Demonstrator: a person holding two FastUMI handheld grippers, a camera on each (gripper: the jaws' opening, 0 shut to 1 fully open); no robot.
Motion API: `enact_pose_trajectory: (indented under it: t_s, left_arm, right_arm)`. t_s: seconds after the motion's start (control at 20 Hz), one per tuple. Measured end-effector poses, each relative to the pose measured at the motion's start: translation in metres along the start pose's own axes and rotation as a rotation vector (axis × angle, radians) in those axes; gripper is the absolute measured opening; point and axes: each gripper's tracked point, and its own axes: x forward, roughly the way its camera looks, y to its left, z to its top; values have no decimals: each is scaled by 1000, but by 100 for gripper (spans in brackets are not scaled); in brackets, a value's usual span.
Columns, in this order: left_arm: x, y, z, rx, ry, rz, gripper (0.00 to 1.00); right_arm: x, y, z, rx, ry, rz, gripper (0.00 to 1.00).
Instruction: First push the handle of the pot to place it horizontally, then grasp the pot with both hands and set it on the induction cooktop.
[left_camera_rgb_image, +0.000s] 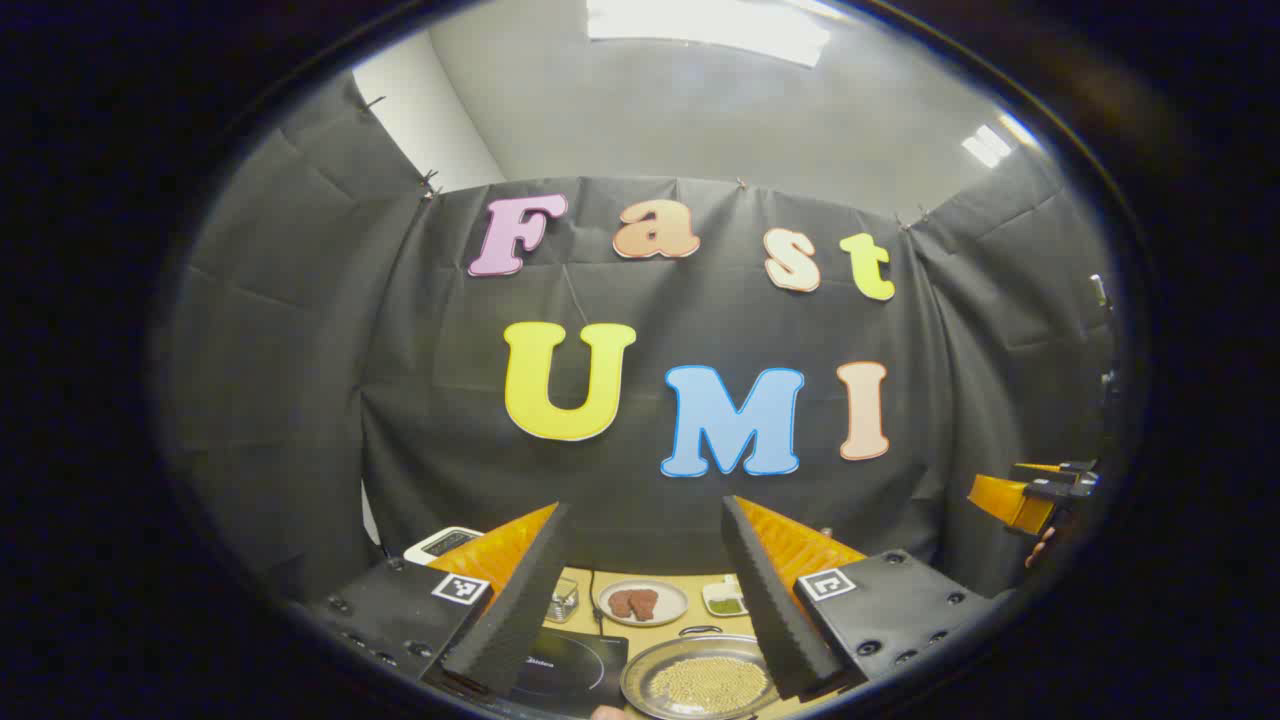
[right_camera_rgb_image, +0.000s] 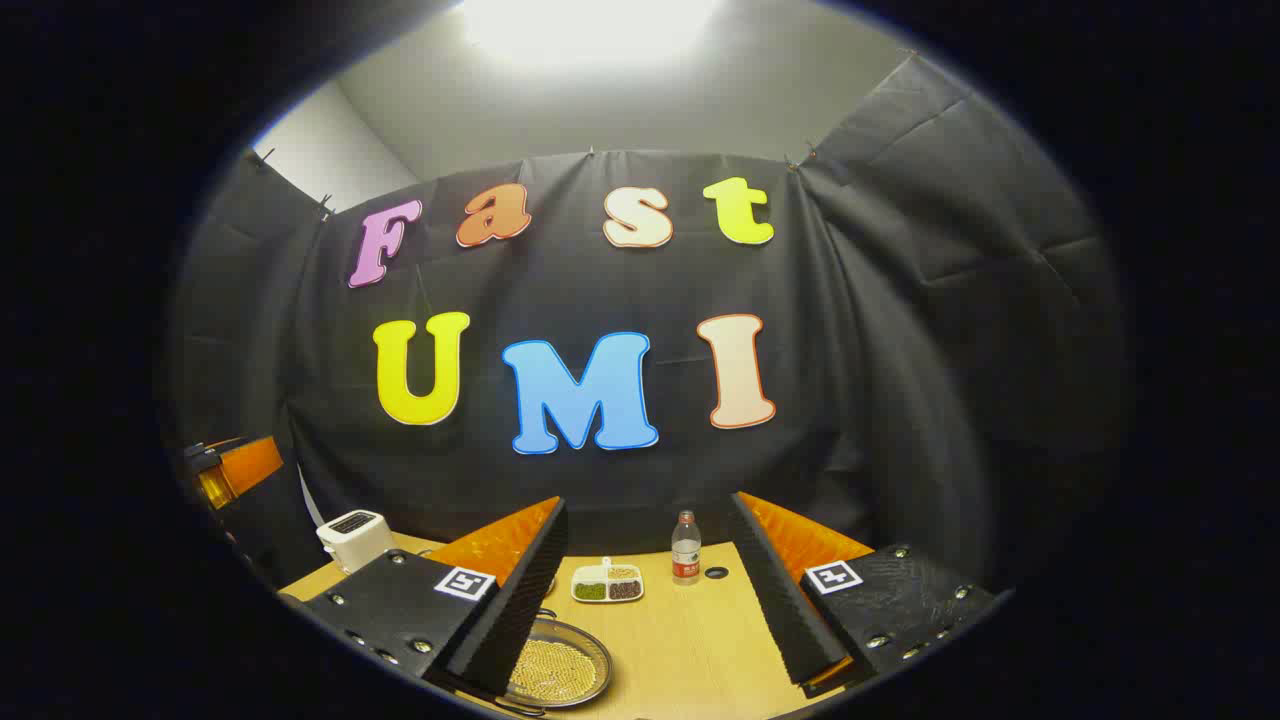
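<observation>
The pot (left_camera_rgb_image: 700, 685) is a shallow metal pan holding small yellow beans. It sits low on the wooden table, just right of the black induction cooktop (left_camera_rgb_image: 562, 668). A small loop handle (left_camera_rgb_image: 700, 630) shows at its far rim. My left gripper (left_camera_rgb_image: 645, 505) is open and raised above both, holding nothing. In the right gripper view the pot (right_camera_rgb_image: 555, 670) lies at the lower left, partly behind the left finger. My right gripper (right_camera_rgb_image: 648, 500) is open and empty above the table. The right gripper (left_camera_rgb_image: 1030, 495) also appears at the far right of the left gripper view, and the left gripper (right_camera_rgb_image: 235, 465) at the far left of the right gripper view.
Behind the pot stand a plate of red meat (left_camera_rgb_image: 642, 603), a small dish of greens (left_camera_rgb_image: 725, 598) and a glass jar (left_camera_rgb_image: 562, 598). A white toaster (right_camera_rgb_image: 355, 535), a divided tray (right_camera_rgb_image: 607, 585) and a water bottle (right_camera_rgb_image: 686, 548) stand along the back of the table (right_camera_rgb_image: 690, 640).
</observation>
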Motion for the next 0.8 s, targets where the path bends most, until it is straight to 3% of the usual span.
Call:
enact_pose_trajectory:
  t_s: [0.45,0.55,0.6,0.7,0.8]
  left_arm:
    - [-10,-23,-10,16,0,31,94]
    - [-9,-22,-10,4,-4,20,94]
    - [-7,-20,-9,2,-3,11,99]
    - [0,-11,-13,5,11,2,94]
    - [7,1,-9,-1,3,0,96]
  right_arm:
    - [7,-6,-15,1,15,67,97]
    - [9,-5,-15,-2,12,64,97]
    - [10,-3,-14,3,8,58,97]
    - [12,5,-19,12,30,58,97]
    - [12,13,-21,7,40,57,97]
